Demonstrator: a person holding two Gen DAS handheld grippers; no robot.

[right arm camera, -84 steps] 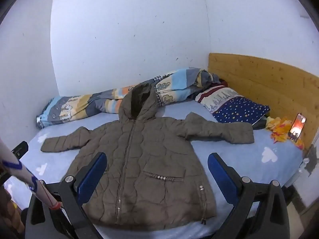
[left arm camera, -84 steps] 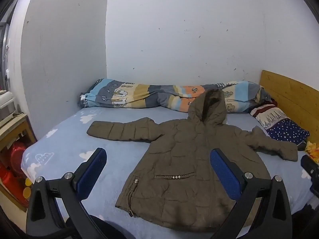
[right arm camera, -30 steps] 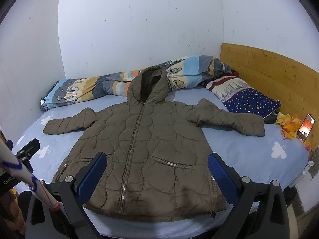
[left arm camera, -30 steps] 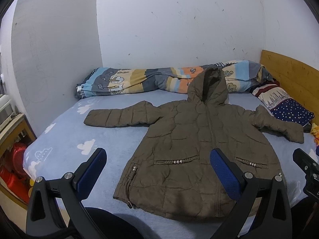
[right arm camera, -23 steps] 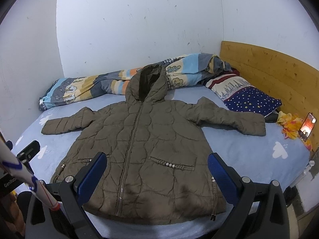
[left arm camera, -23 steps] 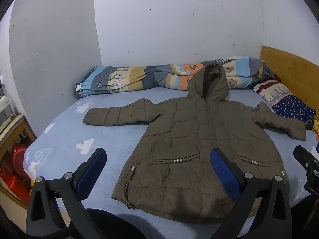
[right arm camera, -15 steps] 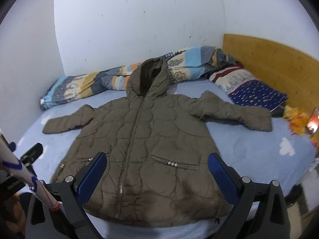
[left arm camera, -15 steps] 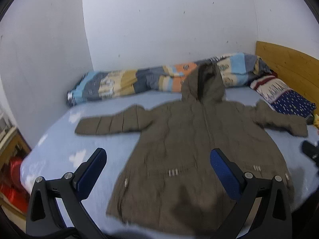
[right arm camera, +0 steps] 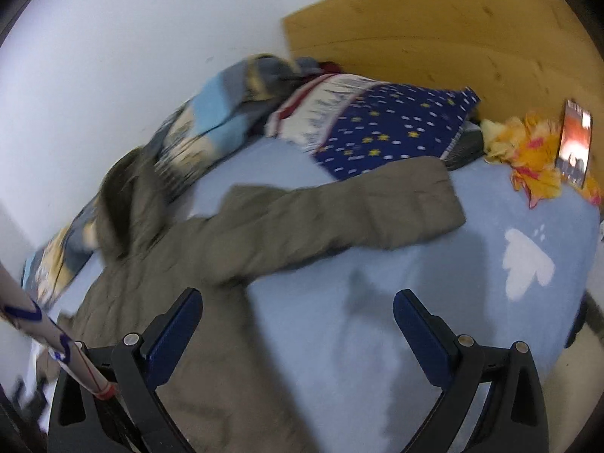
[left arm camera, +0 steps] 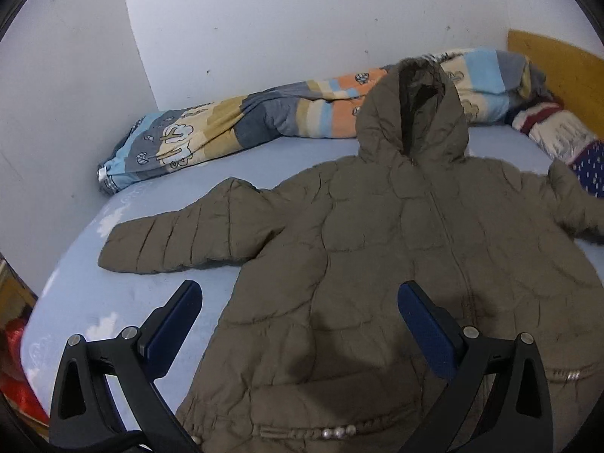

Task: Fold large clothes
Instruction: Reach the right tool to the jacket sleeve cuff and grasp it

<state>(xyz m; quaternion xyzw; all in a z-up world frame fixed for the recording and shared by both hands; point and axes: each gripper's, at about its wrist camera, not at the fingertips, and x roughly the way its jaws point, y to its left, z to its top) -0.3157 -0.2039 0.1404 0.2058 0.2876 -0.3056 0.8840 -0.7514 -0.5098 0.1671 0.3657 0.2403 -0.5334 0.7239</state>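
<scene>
A brown quilted hooded coat (left arm camera: 396,264) lies flat, front up, on the light blue bed (left arm camera: 124,294), sleeves spread out. My left gripper (left arm camera: 298,313) hovers open above the coat's left side, below the left sleeve (left arm camera: 188,234). In the blurred right wrist view, the right sleeve (right arm camera: 339,215) stretches toward the pillow. My right gripper (right arm camera: 298,321) is open above the sheet (right arm camera: 415,283) beside the coat's right edge, short of that sleeve. Neither gripper holds anything.
A rolled striped quilt (left arm camera: 264,120) lies along the back wall. A star-patterned pillow (right arm camera: 385,128) rests by the wooden headboard (right arm camera: 453,37). An orange cloth (right arm camera: 528,158) and a lit phone (right arm camera: 575,143) sit at the bed's right edge. Red items (left arm camera: 15,377) stand beside the bed's left side.
Both grippers have moved forward and lower over the bed. The right view has swung right toward the right sleeve and headboard; the left has closed in on the coat's left side.
</scene>
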